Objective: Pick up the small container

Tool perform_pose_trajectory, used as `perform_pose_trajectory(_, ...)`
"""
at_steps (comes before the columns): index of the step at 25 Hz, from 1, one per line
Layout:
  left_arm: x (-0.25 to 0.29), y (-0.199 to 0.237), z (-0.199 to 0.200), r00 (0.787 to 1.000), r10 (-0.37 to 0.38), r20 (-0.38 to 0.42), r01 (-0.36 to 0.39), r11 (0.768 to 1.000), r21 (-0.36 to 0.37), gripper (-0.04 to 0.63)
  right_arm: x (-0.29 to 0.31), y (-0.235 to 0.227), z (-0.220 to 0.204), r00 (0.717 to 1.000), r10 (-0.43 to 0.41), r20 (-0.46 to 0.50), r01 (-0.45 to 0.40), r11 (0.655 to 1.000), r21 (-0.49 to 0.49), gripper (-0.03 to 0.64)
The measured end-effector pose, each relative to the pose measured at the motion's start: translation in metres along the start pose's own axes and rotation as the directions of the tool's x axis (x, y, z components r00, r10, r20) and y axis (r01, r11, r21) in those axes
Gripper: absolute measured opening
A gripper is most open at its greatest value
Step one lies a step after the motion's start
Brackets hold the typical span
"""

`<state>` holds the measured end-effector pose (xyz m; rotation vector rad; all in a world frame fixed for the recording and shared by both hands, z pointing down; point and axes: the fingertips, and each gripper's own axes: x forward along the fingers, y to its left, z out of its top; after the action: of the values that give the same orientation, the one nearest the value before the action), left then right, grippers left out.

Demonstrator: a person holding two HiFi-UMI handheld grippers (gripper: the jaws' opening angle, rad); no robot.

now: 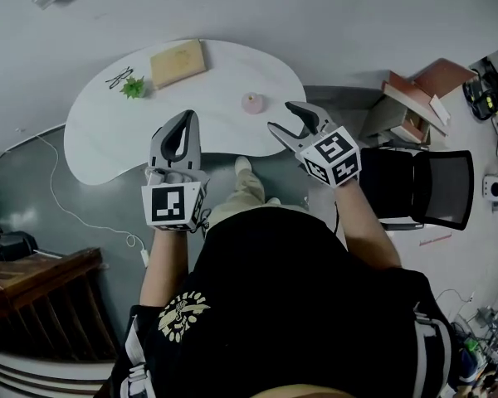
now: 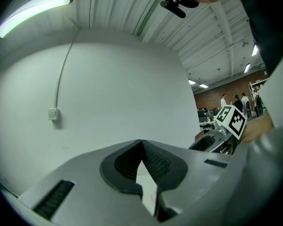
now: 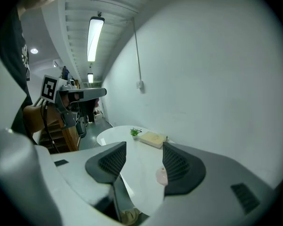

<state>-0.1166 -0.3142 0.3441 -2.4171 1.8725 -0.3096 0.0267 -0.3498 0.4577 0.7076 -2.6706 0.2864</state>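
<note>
The small pink container stands on the white curved table, toward its right side. My right gripper hovers open at the table's near edge, just right of and nearer than the container. In the right gripper view the container shows between the open jaws, partly hidden behind the right finger. My left gripper is held over the table's near edge, left of the container, with its jaws shut and nothing in them. The left gripper view has the shut jaws pointing up at a bare wall.
A tan book, a small green plant and a pair of glasses lie at the table's far left. A black office chair and stacked boxes stand to the right. Dark wooden furniture sits at lower left.
</note>
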Motion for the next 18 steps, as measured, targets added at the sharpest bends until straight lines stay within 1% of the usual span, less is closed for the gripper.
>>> perform_pose_trajectory(8, 0.023, 0.026, -0.006, 1.0, 0.005, -0.011, -0.005, 1.0, 0.012, 0.021, 0.05, -0.03, -0.034, 0.996, -0.043, -0.076, 0.044, 0.999, 0.014, 0.233)
perform_pose_trajectory(12, 0.032, 0.044, -0.017, 0.999, 0.016, -0.034, -0.015, 1.0, 0.026, 0.021, 0.08, -0.038, -0.053, 0.995, -0.042, -0.086, 0.041, 0.999, -0.016, 0.235)
perform_pose_trajectory(16, 0.042, 0.063, -0.022, 0.998, 0.03, -0.048, -0.028, 0.998, 0.049, 0.021, 0.109, -0.041, -0.076, 0.991, -0.028, -0.132, 0.024, 0.999, -0.035, 0.235)
perform_pose_trajectory(18, 0.049, 0.071, -0.022, 0.999, 0.027, -0.046, -0.025, 0.999, 0.042, 0.021, 0.123, -0.043, -0.084, 0.987, -0.025, -0.157, 0.019, 0.999, -0.036, 0.233)
